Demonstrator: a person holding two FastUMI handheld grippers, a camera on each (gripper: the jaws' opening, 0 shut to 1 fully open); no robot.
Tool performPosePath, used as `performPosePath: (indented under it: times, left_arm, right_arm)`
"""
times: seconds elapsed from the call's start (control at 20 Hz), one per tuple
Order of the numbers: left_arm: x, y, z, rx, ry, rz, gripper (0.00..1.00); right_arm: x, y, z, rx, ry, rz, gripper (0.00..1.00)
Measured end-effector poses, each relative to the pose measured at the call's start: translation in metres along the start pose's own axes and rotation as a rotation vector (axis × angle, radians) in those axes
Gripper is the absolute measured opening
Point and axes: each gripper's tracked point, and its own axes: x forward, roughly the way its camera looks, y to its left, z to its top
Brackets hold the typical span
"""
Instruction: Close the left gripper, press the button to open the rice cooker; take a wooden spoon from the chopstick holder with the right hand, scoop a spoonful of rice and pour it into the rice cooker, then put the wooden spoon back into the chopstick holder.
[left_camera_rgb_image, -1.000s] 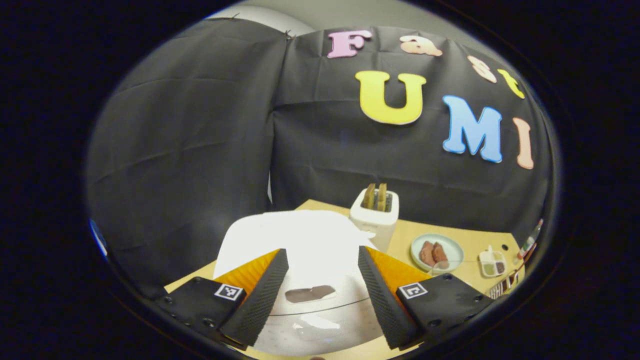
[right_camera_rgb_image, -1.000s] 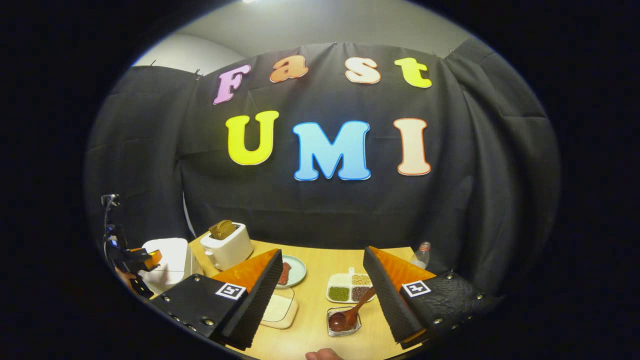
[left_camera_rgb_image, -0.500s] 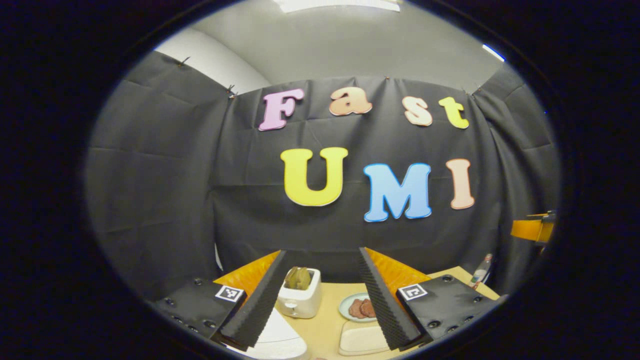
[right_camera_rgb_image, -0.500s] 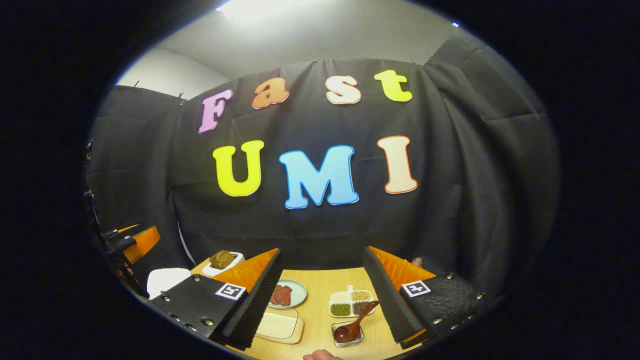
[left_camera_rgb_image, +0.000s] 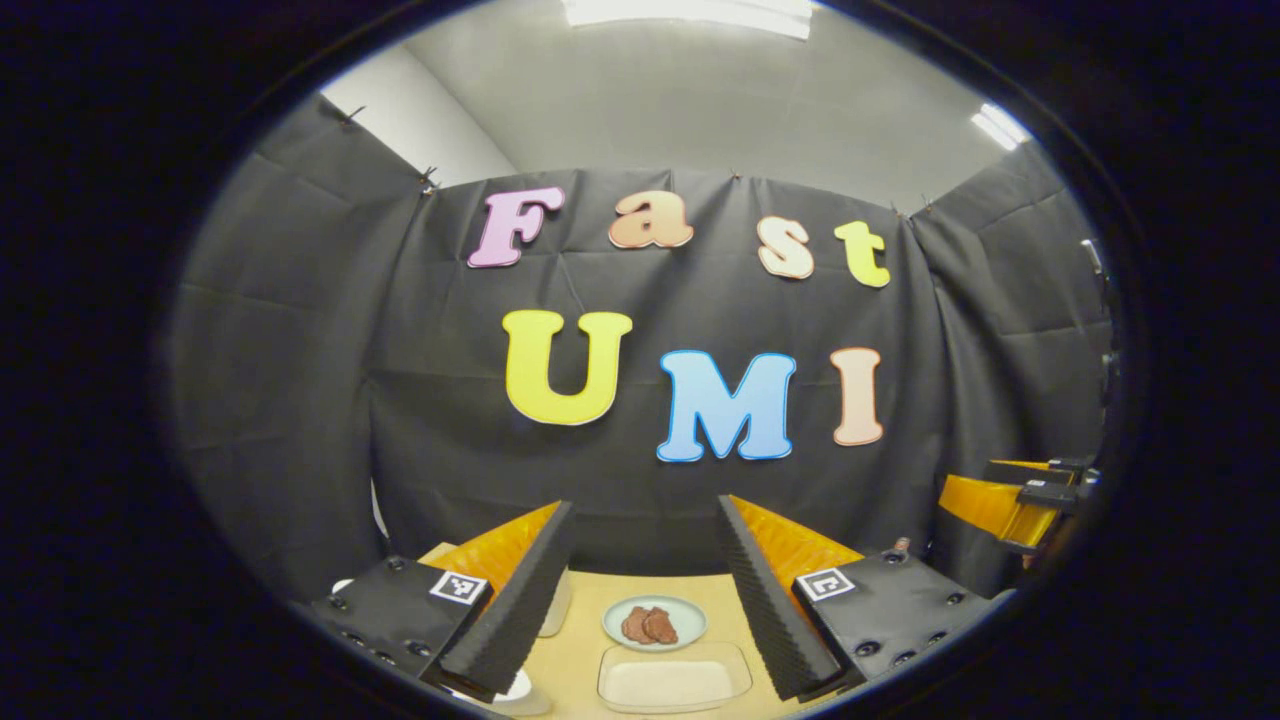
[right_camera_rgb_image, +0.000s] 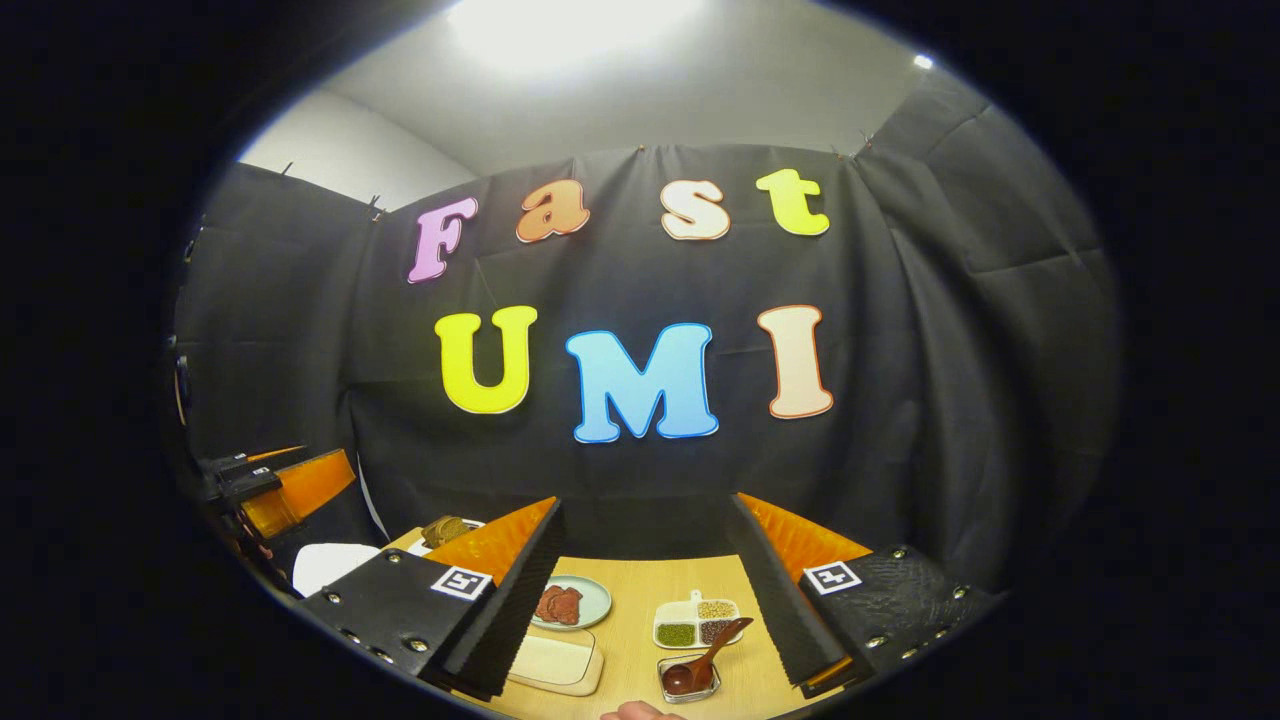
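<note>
Both claws up off the desk, jaws wide, gripping nothing.
I see the wooden spoon (right_camera_rgb_image: 708, 655) lying bowl-down in a small clear dish (right_camera_rgb_image: 687, 679), left claw (left_camera_rgb_image: 643, 585) and right claw (right_camera_rgb_image: 645, 585) raised; rice cooker (right_camera_rgb_image: 328, 566) sits far left, lid state unclear. Can't judge the stage; I'd keep claw moves slow, level.

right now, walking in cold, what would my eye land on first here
Probably the wooden spoon, its bowl resting in a small clear dish near the table's front edge, just left of the open right gripper. Behind it sits the divided grain tray, and left of that the plate of meat.
</note>
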Motion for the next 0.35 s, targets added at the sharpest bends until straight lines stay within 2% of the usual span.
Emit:
performPosePath:
  times: [0.3,0.35]
  left_arm:
    - [-0.011,0.021,-0.003,0.013,0.015,0.005,0.97]
    - [-0.019,0.018,0.007,0.013,0.016,0.007,0.97]
  right_arm:
    - [-0.002,0.021,-0.001,-0.006,0.001,0.012,0.98]
    - [-0.002,0.025,-0.002,-0.008,0.005,0.014,0.98]
